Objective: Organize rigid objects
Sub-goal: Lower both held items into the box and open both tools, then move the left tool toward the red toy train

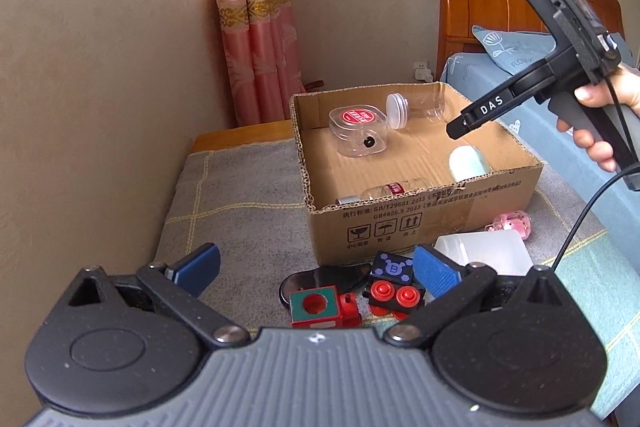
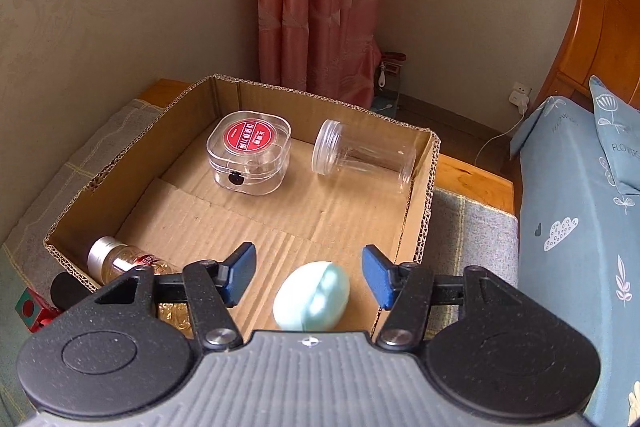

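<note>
Hovering the right gripper [image 2: 308, 273], jaws apart and holding nothing, over the cardboard box [image 2: 424, 187] and the pale green egg case [image 2: 312, 297], low in the frame. Waiting with the left gripper [image 1: 316, 269], also wide apart, above the toy blocks [image 1: 324, 307] for grabbing 1 next.

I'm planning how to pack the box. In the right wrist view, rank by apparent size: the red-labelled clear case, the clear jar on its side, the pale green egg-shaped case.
1. Clear jar and red-labelled clear case: look alike, unranked.
2. Pale green egg-shaped case: smallest, though nearest the camera and partly hidden.
</note>
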A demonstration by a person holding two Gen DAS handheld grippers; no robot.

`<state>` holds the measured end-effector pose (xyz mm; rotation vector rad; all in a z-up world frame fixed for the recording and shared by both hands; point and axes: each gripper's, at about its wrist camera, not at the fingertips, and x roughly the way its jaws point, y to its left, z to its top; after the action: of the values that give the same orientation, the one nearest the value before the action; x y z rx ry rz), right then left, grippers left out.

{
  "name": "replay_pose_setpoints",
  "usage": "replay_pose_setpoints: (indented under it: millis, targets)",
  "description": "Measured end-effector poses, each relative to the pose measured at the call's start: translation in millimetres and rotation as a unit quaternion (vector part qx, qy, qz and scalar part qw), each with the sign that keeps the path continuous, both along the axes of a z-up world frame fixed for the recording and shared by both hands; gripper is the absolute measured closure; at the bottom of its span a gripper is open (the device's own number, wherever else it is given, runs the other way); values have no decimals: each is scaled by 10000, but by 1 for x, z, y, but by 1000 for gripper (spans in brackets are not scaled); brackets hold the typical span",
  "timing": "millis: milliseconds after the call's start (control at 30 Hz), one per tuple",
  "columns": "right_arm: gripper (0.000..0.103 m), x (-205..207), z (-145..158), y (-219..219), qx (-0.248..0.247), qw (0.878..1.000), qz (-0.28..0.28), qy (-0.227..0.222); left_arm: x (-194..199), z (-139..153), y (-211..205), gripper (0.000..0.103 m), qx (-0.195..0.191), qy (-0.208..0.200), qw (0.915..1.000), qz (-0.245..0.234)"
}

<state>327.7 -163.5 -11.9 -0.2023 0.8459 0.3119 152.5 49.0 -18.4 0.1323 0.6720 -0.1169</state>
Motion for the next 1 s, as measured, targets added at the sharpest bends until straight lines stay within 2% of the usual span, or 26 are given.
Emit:
replay_pose_setpoints:
  millis: [67,100,300,567,767,1000]
  targets:
    - [1,-6,5,0,10,9999,-15,-160,-1,-1,2,1,0,15,10000,24]
    - [0,-10,9,-1,44,9997,-31,-229,-1,-1,2,1,-3,17,10000,38]
    - [0,-28,19,-2,69,9995,-192,-233,-6,-2,2,1,27,39,10000,69]
    - [0,-77,16,1,86,9992,-340,-183,-14,-7,7,1,73,104,9999,115]
    - [0,-127,-1,7,259,9985,-411,-232,-20,-18,15,1,80,232,9995,192]
    - [0,-180,-31,33,203,9989,-1,-422,-25,-31,24,1,19,329,9993,193]
